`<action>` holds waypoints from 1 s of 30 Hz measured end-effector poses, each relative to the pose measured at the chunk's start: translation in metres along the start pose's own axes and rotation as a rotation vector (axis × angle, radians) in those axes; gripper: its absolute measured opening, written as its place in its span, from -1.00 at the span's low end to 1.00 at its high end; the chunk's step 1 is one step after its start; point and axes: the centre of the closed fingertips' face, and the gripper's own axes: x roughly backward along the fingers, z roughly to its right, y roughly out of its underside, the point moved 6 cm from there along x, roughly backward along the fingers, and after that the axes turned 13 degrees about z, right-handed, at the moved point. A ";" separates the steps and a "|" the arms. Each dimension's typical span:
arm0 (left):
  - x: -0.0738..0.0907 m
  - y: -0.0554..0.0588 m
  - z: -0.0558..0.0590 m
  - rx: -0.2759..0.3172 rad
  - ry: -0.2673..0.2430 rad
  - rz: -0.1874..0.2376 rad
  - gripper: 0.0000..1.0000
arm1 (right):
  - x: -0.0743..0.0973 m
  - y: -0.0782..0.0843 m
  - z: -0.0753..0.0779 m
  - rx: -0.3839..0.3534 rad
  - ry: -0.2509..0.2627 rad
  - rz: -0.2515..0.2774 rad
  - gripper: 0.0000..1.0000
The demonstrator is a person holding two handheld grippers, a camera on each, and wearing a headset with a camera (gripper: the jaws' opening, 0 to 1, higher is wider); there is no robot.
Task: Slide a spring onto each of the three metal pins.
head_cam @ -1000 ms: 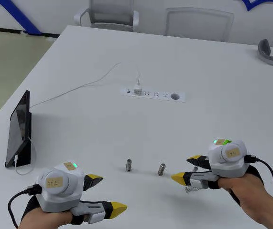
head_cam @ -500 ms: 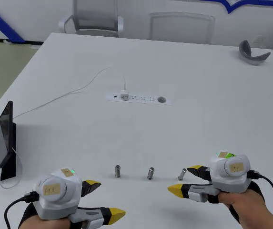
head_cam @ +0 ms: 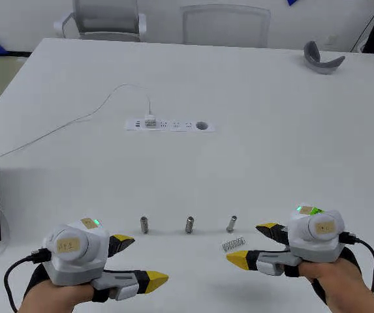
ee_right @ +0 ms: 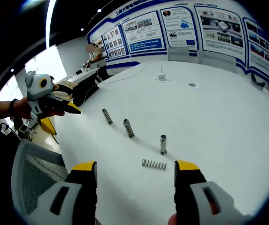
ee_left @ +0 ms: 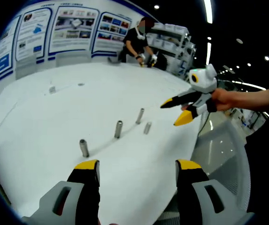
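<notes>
my right gripper (ee_left: pixel 170 114) gapes empty now: the small coiled steel spring (ee_right: pixel 154 164) seemingly slipped out, lying just ahead beside the still-bare short metal pin (ee_right: pixel 163 144); my left gripper (ee_left: pixel 137 164) is open too.

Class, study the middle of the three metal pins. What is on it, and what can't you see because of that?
A spring is slid over the middle pin, its coils wrapping the shaft. The metal under the coils is covered and cannot be seen.
</notes>
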 end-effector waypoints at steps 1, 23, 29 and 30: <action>-0.002 0.000 0.000 -0.001 0.003 0.000 0.34 | 0.002 0.001 0.000 -0.004 0.002 0.000 0.38; -0.049 -0.019 0.015 -0.045 0.087 0.009 0.34 | 0.035 0.022 -0.004 -0.030 0.036 -0.020 0.51; -0.060 -0.022 0.018 -0.064 0.113 -0.003 0.34 | 0.039 0.024 -0.003 -0.033 0.044 -0.019 0.52; -0.063 -0.022 0.019 -0.066 0.119 -0.006 0.34 | 0.039 0.023 -0.003 -0.036 0.047 -0.019 0.52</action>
